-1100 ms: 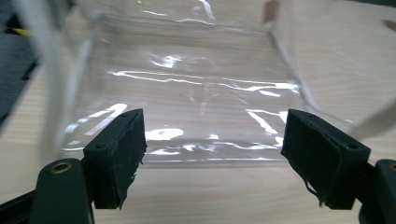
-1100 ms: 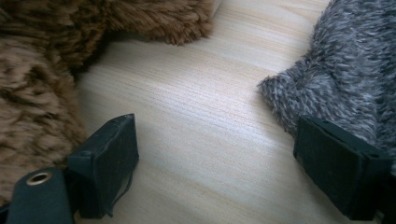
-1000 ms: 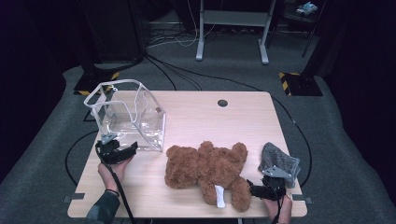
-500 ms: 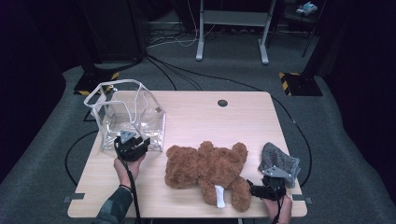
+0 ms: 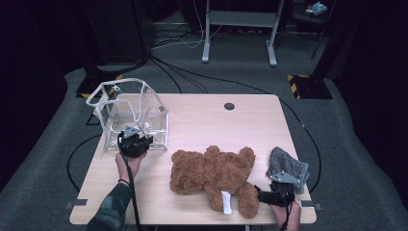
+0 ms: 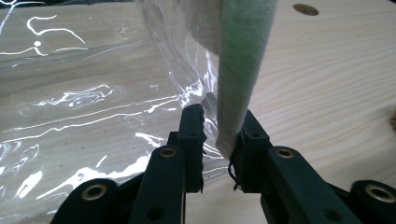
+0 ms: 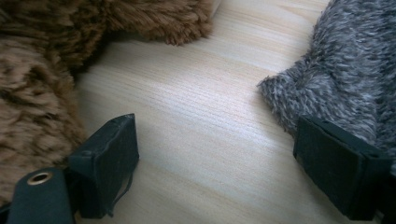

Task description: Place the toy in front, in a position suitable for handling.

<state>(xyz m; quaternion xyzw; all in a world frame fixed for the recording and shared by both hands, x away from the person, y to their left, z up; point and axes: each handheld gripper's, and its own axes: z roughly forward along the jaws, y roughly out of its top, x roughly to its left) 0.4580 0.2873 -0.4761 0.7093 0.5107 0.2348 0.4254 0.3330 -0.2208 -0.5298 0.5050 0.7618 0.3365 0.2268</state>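
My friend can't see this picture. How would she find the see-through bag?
Start at the light wooden table and go to its far left corner. There stands a clear plastic bag with pale edging, open at the top. You can see through it, unlike the furry brown teddy bear and fuzzy grey cloth nearby.

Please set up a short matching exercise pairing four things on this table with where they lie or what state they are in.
Things:
1. clear plastic bag
2. brown teddy bear
3. grey plush toy
4. right claw

Descriptions:
A. open, over bare wood
B. near right corner
C. edge strip pinched by the left claw
D. lying at the middle front

Pairs: 1-C, 2-D, 3-B, 4-A
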